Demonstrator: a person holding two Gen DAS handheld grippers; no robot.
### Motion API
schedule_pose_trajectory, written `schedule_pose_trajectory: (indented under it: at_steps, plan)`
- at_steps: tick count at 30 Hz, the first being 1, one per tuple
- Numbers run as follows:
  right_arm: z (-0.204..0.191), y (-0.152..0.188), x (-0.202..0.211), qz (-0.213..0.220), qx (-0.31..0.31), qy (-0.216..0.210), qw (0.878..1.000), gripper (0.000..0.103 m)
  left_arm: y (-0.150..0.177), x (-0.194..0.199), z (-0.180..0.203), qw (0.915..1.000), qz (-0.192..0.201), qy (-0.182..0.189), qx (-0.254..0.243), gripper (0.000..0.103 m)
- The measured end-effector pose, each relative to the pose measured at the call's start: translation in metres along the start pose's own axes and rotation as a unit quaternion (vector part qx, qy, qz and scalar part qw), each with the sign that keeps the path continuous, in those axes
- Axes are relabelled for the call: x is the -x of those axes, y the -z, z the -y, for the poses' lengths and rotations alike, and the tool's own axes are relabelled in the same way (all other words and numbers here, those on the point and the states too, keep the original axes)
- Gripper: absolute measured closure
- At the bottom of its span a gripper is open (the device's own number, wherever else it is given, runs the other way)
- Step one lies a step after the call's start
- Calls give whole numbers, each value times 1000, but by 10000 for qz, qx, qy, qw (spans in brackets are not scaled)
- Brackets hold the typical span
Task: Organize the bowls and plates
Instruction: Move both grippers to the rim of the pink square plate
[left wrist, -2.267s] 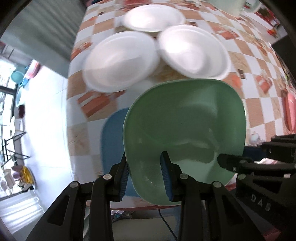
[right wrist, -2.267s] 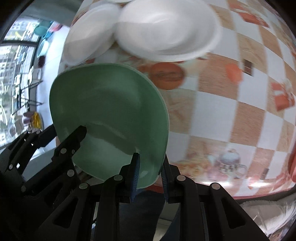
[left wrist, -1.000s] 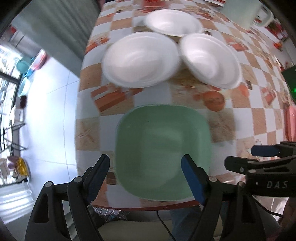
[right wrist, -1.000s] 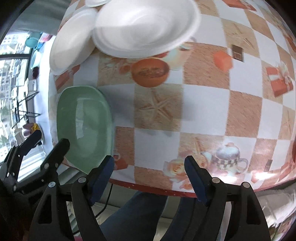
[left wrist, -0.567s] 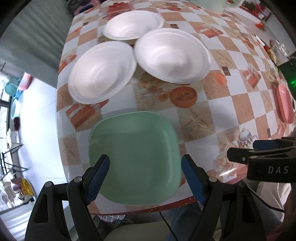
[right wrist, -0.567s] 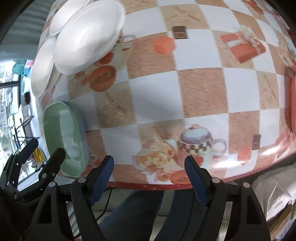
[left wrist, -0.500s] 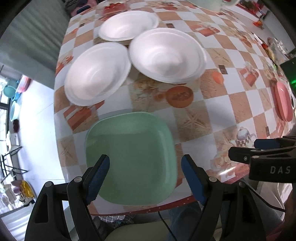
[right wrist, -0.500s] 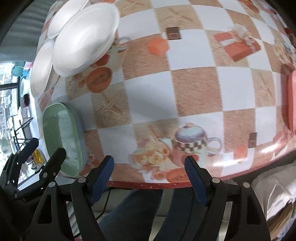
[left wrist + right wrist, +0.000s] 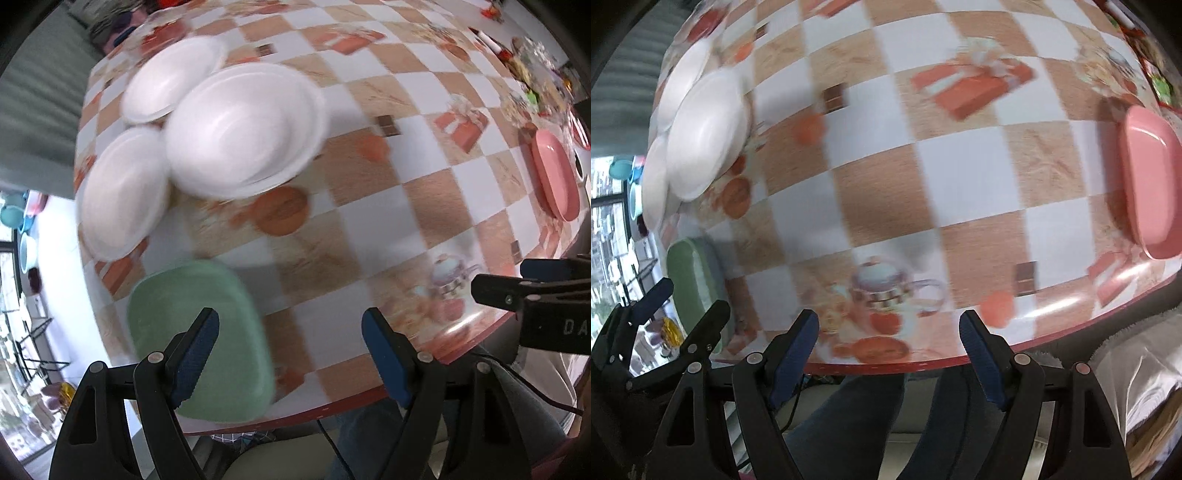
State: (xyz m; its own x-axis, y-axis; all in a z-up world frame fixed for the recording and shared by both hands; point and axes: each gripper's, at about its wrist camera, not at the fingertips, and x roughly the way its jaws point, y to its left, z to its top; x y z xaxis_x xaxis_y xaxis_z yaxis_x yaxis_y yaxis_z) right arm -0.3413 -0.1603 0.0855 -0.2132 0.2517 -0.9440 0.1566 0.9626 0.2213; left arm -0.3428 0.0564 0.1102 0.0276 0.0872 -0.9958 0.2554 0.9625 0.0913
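Observation:
A green square plate [image 9: 203, 332] lies flat at the table's near left corner, also seen at the left edge of the right wrist view [image 9: 692, 284]. Three white round bowls [image 9: 240, 129] cluster beyond it, touching one another [image 9: 705, 136]. A pink plate [image 9: 556, 173] rests at the far right of the table [image 9: 1148, 181]. My left gripper [image 9: 291, 354] hangs open above the table's front edge, its left finger over the green plate's right side. My right gripper [image 9: 890, 350] is open over the printed teapot near the front edge, holding nothing.
The table wears a checked orange and white oilcloth [image 9: 886, 166] with a red front edge. A person's legs in jeans [image 9: 849, 417] sit below that edge. Small cluttered items [image 9: 532, 74] stand at the far right corner. Floor and a window show at left.
Both grippers let go of the green plate, which now lies on the table. Since then both have slid right along the front edge, and the pink plate has come into view.

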Motion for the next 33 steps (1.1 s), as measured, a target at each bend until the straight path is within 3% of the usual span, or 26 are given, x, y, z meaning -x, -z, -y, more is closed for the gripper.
schedule_pose_trajectory:
  at_steps: [9,21,26,33]
  plan:
    - [94,-32,39,257,-569,-94,9980,24,-51,8,91,9989,-46,28,-474,21]
    - [244,-50,84,566,-1233,276,9904,24,-103,11,213,9953,-97,353,-896,21]
    - [278,-59,80,512,-1213,407,9905,24,-121,4,236,9960,-156,563,-674,21]
    - [287,-73,67,544,-779,684,9931,24,-142,-10,262,9979,-252,540,-248,21]
